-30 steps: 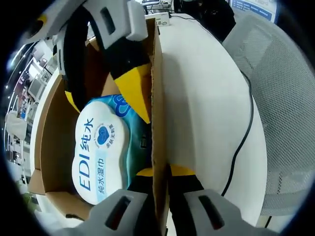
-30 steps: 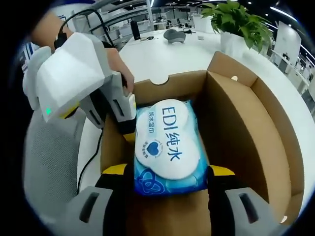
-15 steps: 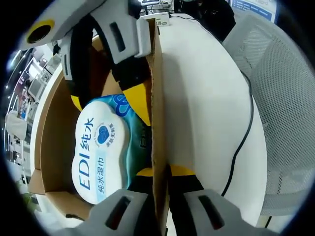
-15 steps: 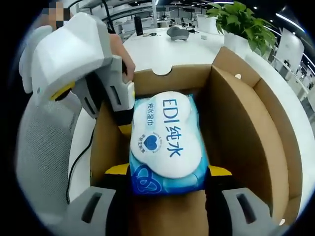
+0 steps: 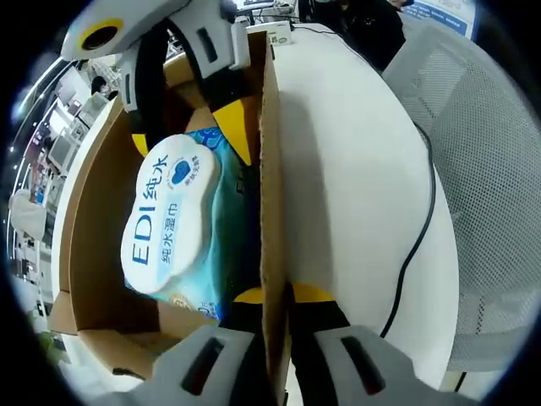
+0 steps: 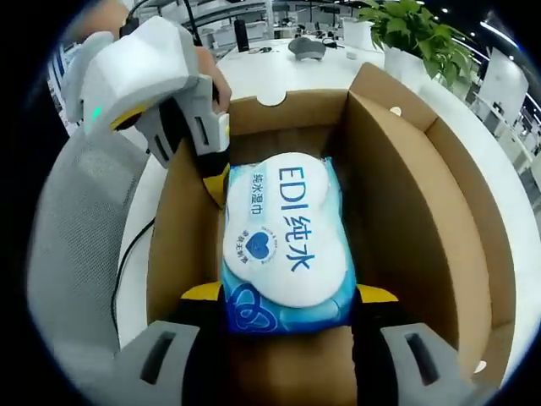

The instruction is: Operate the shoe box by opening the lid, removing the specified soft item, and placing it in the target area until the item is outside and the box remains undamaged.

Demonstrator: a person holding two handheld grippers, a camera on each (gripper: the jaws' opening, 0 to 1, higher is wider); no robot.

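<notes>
The shoe box stood open on a white table, its lid already folded back, so the opening step looked done. Inside the box, a pack of wet wipes was pinched at one end between the two jaws of the right gripper, tilted up off the box floor in the left gripper view, where it showed as pack of wet wipes. Judging by that, removal was underway; carrying it out and setting it down remained. The left gripper had its jaws closed narrowly on the box's side wall, one jaw inside the box and one outside, steadying it. The box was plain brown corrugated card with a half-round notch in its far wall. The pack was soft glossy blue film, pillow-shaped, with a smooth white lobed label. A grey mesh chair stood beyond the table.
</notes>
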